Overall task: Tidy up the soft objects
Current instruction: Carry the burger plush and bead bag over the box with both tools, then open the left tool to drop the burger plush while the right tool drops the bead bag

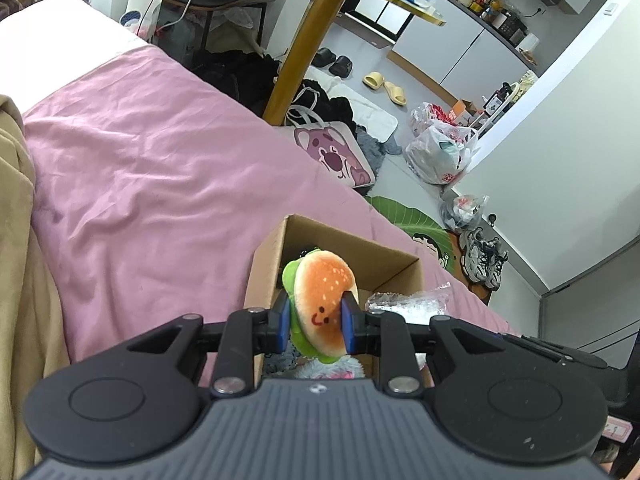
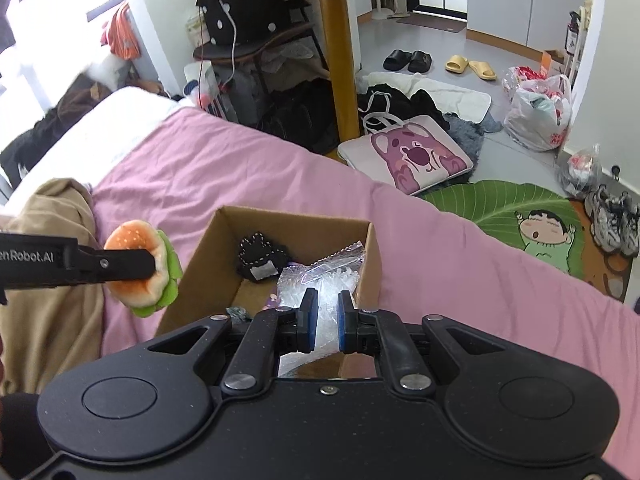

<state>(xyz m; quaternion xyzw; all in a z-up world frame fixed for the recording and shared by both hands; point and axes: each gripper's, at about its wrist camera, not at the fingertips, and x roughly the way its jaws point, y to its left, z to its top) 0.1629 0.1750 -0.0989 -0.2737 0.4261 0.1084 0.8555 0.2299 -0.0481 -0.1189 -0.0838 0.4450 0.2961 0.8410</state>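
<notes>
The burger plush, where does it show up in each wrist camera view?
Left wrist view: the burger plush sits low centre, clamped in the left gripper, in front of the cardboard box.
Right wrist view: it is at the left edge, left of the box, outside it.
Shared landmark: the pink bear bag on the floor.

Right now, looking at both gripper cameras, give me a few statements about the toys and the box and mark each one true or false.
1. The left gripper is shut on the burger plush. True.
2. The burger plush lies at the bottom of the cardboard box. False: it is held up in the air beside the box.
3. A black plush lies inside the box. True.
4. The box stands on the floor. False: it stands on the pink bedsheet.
5. The right gripper is at a clear plastic bag. True.
</notes>
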